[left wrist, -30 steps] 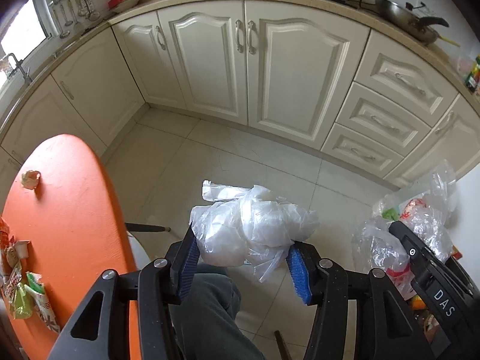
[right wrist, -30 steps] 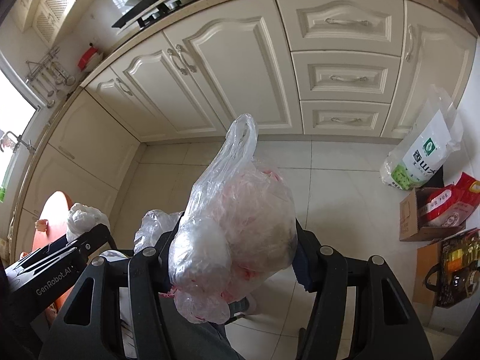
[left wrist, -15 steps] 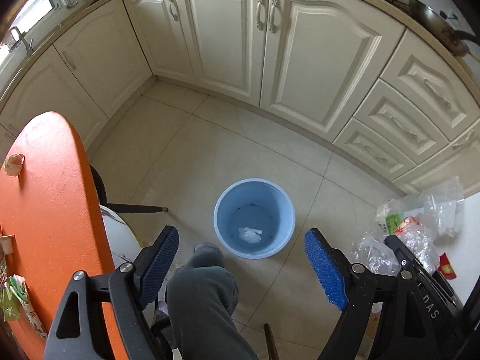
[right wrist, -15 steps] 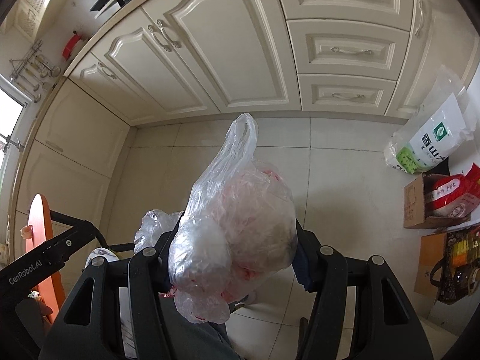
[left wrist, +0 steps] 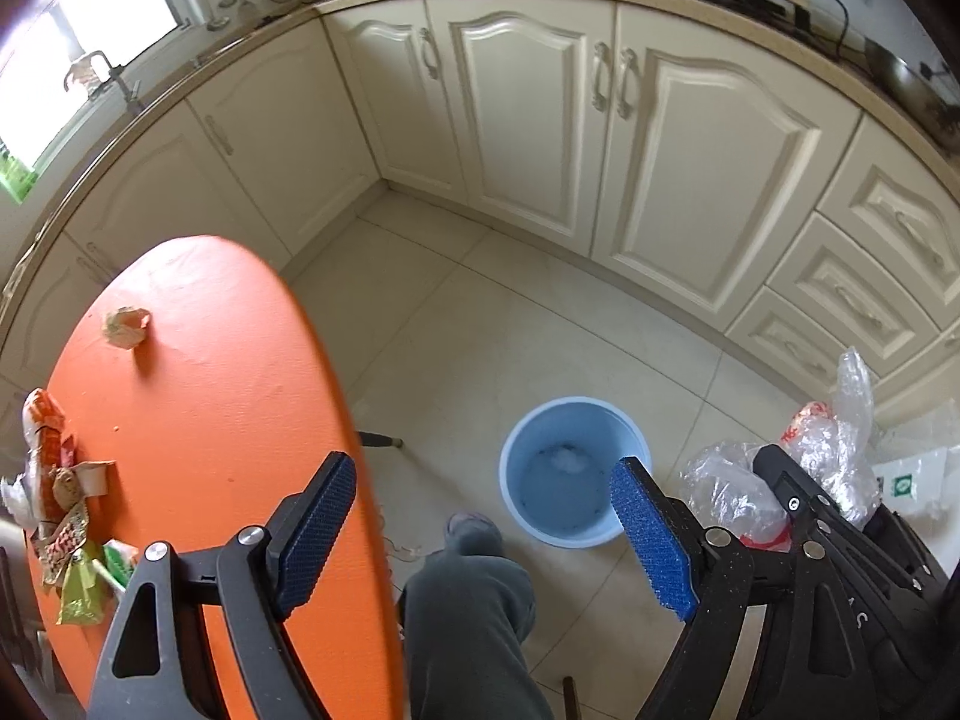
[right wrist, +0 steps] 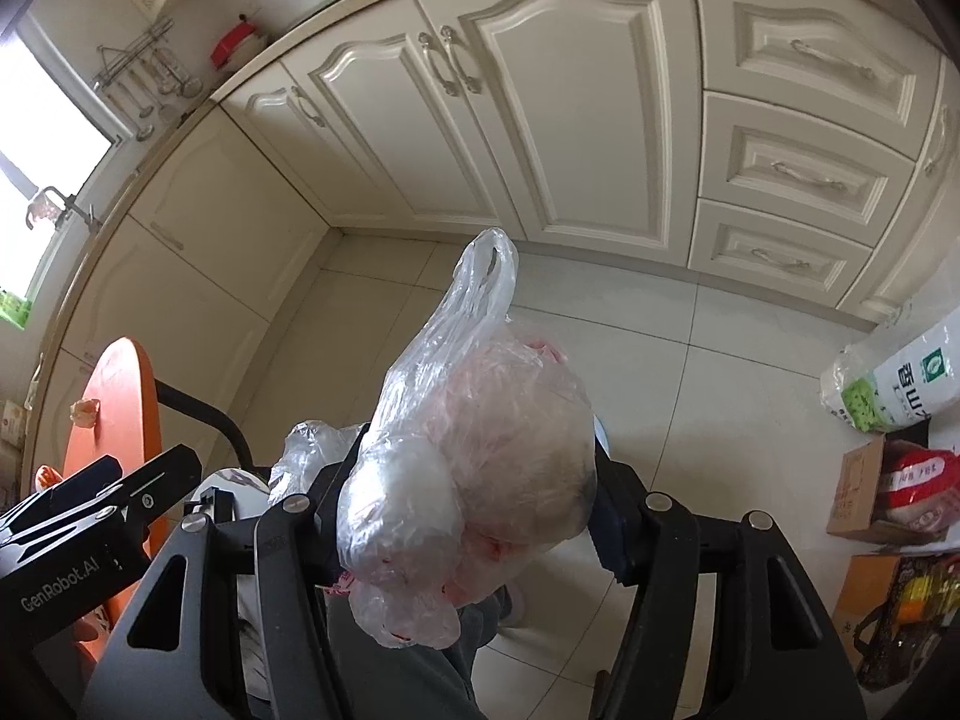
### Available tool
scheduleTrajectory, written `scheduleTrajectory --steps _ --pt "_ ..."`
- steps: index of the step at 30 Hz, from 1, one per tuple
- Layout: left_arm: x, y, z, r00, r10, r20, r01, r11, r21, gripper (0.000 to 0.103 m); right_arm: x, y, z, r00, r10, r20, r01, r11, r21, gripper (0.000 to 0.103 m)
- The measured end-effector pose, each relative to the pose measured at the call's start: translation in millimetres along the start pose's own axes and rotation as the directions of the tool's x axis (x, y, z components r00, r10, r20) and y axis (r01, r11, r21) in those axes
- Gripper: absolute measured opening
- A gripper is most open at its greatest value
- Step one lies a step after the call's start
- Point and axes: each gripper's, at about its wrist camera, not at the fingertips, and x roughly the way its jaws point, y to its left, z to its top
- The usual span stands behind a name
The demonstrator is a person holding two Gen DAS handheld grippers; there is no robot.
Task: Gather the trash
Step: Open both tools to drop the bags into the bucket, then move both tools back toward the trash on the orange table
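My left gripper (left wrist: 480, 528) is open and empty, above the floor beside the orange table (left wrist: 198, 396). A blue bin (left wrist: 573, 471) stands on the floor to its right, with a white plastic bag lying inside. My right gripper (right wrist: 468, 516) is shut on a clear plastic bag of trash (right wrist: 474, 468); that bag also shows at the right of the left wrist view (left wrist: 828, 450). On the table lie a crumpled paper ball (left wrist: 126, 327) and several wrappers (left wrist: 60, 510) at its left edge.
Cream kitchen cabinets (left wrist: 600, 138) run along the back and left. The person's grey-trousered leg (left wrist: 474, 618) is between the left fingers. A rice bag (right wrist: 894, 384) and cardboard boxes (right wrist: 864, 498) stand on the floor at the right.
My left gripper opened and let the white bag fall into the blue bin, then swung left toward the orange table. The right gripper kept its hold on the clear bag.
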Motion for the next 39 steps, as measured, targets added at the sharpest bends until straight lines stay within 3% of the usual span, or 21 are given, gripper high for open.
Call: scheduleTrajectory --steps 2,4,5,13,22,39 --pt "2.9 4.2 0.3 1.000 0.014 0.001 -0.014 1.000 -0.017 0.083 -1.1 6.0 1.7 1.000 0.003 -0.001 -0.003 1.000 -0.004 0.073" --pt "-1.7 5.4 -14.8 1.000 0.016 0.000 -0.016 0.999 -0.030 0.083 -5.5 10.6 2.8 1.000 -0.004 0.013 0.004 1.000 -0.004 0.090" --pt "1.3 4.9 -13.5 1.000 0.014 -0.003 -0.014 0.999 -0.033 0.083 -7.8 12.9 3.0 1.000 -0.007 0.024 0.007 1.000 -0.009 0.091" --pt "-20.4 23.6 -30.7 1.000 -0.013 -0.011 0.012 1.000 -0.026 0.083 -16.5 18.7 -0.1 0.999 -0.031 0.022 0.032 0.999 -0.021 0.092" --pt "-71.0 48.5 -63.9 0.999 -0.045 0.028 0.045 0.999 -0.024 0.083 -53.3 20.4 -13.4 0.997 -0.043 0.070 0.044 0.999 -0.013 0.092" --pt "-197.4 121.0 -175.5 0.985 -0.061 0.163 0.077 0.992 -0.095 0.084 -143.6 67.3 -70.0 0.982 0.013 0.191 0.006 0.995 -0.097 0.093"
